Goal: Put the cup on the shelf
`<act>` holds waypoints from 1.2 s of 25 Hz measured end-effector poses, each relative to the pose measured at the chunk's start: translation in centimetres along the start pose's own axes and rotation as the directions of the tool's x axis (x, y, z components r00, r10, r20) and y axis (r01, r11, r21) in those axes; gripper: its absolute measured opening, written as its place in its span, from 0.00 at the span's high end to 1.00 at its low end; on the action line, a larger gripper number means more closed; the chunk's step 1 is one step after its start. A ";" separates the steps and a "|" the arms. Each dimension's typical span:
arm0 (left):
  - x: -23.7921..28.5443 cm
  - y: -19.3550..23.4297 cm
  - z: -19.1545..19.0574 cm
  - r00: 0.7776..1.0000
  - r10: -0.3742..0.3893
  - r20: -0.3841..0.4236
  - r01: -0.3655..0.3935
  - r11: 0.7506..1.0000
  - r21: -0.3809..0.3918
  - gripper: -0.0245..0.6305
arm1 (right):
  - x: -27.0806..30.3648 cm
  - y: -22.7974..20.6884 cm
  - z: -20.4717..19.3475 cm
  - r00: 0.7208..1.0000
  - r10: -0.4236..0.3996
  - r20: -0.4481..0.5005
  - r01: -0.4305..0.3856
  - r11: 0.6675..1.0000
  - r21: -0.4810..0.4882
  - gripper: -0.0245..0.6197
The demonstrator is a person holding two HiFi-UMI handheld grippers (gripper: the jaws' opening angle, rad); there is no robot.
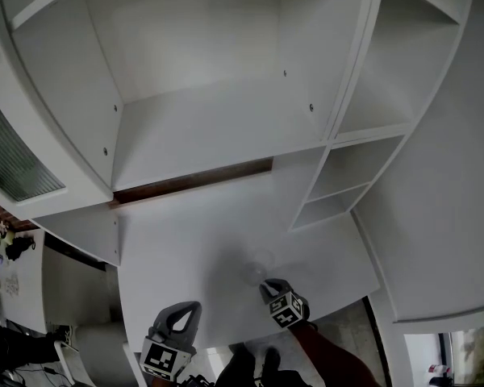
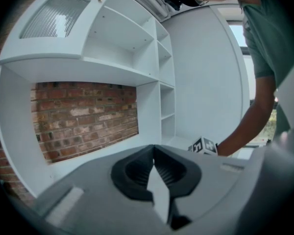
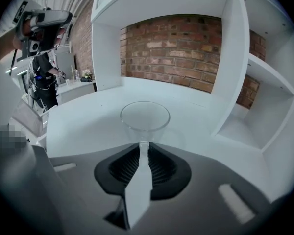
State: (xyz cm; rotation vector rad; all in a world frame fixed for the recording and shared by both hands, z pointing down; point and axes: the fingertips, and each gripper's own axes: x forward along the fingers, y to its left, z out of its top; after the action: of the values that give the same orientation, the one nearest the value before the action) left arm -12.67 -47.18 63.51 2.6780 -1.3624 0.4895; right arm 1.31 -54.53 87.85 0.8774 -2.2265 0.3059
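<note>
Clear glass cup (image 3: 144, 117) is standing upright on the near part of the white surface (image 3: 83, 124), mouth up, nothing showing inside it. Right tongs (image 3: 139, 146) are clenching the cup's near wall, the rim pinched between the two jaws. In the head view the cup (image 1: 258, 261) is showing faintly just beyond the right tongs (image 1: 268, 285), well short of the shelf (image 1: 210, 127) at the far side. Left tongs (image 2: 153, 150) are closed tip to tip with nothing between them, hanging at the near left edge of the surface (image 1: 194, 240), apart from the cup. Brick wall (image 3: 176, 38) is showing behind the white shelving. A person's arm (image 2: 250, 126) is reaching in from the right.
</note>
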 end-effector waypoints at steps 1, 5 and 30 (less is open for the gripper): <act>0.0 0.0 0.1 1.000 0.000 0.002 0.000 1.000 -0.002 0.96 | 0.0 0.0 0.1 1.000 0.003 0.004 -0.003 1.000 0.011 0.88; 0.1 0.1 0.4 1.000 0.001 0.004 -0.001 1.000 0.005 0.96 | -0.4 0.2 0.3 1.000 0.003 0.025 -0.004 0.999 0.037 0.88; -4.3 -1.2 9.2 0.989 0.046 0.137 -0.061 0.992 0.109 0.96 | -12.1 -0.5 9.1 0.979 -0.074 0.189 0.083 0.996 -0.041 0.88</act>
State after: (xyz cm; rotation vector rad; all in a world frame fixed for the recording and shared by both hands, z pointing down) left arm -11.88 -45.30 53.55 2.8174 -1.4888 0.4087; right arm 3.02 -52.89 72.86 1.0006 -2.3532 0.1358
